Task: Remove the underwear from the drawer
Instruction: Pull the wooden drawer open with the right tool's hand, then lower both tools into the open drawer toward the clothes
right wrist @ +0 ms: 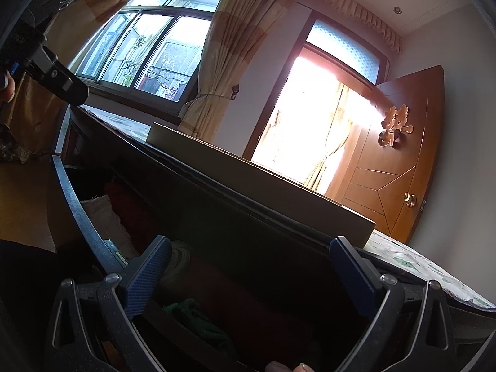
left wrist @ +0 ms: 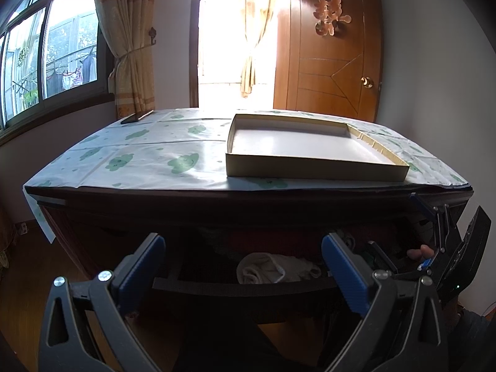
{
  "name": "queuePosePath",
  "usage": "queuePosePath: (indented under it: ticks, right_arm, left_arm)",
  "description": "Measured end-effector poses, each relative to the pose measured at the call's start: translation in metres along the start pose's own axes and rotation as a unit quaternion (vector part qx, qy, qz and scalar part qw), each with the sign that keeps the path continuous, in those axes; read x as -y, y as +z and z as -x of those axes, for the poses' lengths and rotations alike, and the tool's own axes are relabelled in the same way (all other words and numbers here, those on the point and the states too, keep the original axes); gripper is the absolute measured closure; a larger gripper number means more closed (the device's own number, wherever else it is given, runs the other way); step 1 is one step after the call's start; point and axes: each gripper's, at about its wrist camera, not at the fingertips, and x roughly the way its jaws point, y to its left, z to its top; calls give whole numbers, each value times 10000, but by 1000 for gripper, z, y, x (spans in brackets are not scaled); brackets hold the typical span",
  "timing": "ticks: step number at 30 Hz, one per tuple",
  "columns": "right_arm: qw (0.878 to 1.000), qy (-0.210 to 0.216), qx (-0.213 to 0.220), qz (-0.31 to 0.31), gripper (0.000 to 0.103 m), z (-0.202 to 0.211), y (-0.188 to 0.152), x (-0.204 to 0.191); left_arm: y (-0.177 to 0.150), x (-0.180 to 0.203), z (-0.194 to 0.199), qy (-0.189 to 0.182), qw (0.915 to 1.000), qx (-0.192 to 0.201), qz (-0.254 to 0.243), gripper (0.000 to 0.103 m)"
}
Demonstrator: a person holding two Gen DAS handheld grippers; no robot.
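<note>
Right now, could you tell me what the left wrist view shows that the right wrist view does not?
Only the left wrist view shows the shallow box's bare inside, a dark flat device at the table's far corner, and the open left gripper aimed at a pale rolled garment in the drawer.

Only the right wrist view shows the open right gripper over a green garment and the drawer's front rim.

Both show the window, curtain, wooden door and patterned tablecloth.
</note>
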Motion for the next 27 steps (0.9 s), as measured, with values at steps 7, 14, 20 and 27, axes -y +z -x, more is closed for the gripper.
queuePosePath:
  ticks: [7,14,20,27]
  right_arm:
    - [9999,56,-81,-28,1,5,0,-1]
    - [9998,94,-180,-20,1,12,-1,-4]
    - [9996,108,-249,-21,1,19,-1,-5]
    - [9994,152,-323,-35,1,23,0,-6]
  left_arm:
    - [0,0,-1,2,10000,-27,-8,0]
    - [-1,1,-2,-7,10000,-60,-17,0]
    - [-1,1,-3,-14,10000,-71,4,0]
    - [-1,1,-3,-12,10000,-88,11,0]
